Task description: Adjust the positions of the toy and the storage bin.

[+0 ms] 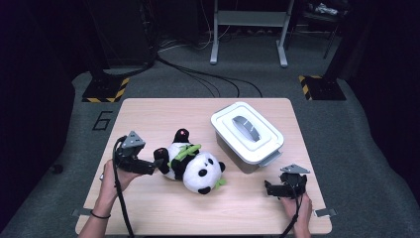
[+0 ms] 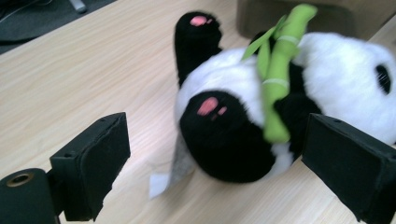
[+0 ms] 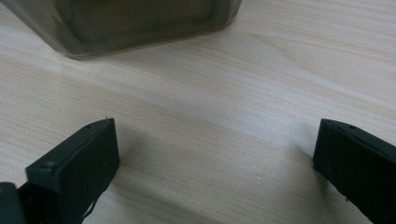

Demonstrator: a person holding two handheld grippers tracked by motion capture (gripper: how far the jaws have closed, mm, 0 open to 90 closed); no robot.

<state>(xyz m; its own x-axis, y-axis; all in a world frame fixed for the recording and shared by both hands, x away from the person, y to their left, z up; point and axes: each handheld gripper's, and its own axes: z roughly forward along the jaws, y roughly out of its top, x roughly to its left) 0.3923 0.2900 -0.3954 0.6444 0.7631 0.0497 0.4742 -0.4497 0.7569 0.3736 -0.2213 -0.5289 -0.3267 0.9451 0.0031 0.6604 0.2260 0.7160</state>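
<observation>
My left gripper [image 1: 154, 165] lies low over the table [image 1: 148, 114], aimed at the toy panda [image 1: 194, 166]. Its jaws stand wide apart with nothing pressed between them. In the left gripper view the two black pads sit at either side of the frame, and the panda's near foot [image 2: 224, 135], black with a pink sole patch, lies just beyond and between them. I cannot tell from the high view whether the jaw tips graze the fur; in the left gripper view there appears to be a gap on both sides.

The panda lies on its back near the middle of the table, its feet toward my left gripper and its head toward the near edge. A green bamboo stalk [image 2: 280, 74] runs along its belly. A white fabric tag [image 2: 170, 175] lies flat on the wood beside its foot. The second foot [image 2: 198, 35] points up and away.

My right gripper [image 1: 272, 189] rests near the table's front right corner, well apart from the panda. Its jaws are also apart, with bare wood between them in the right gripper view.

A white box [image 1: 246, 131] with its lid on stands on the right half of the table, just beside the panda's head and just beyond my right gripper. Its lower wall [image 3: 140, 23] shows dark at the top of the right gripper view.
</observation>
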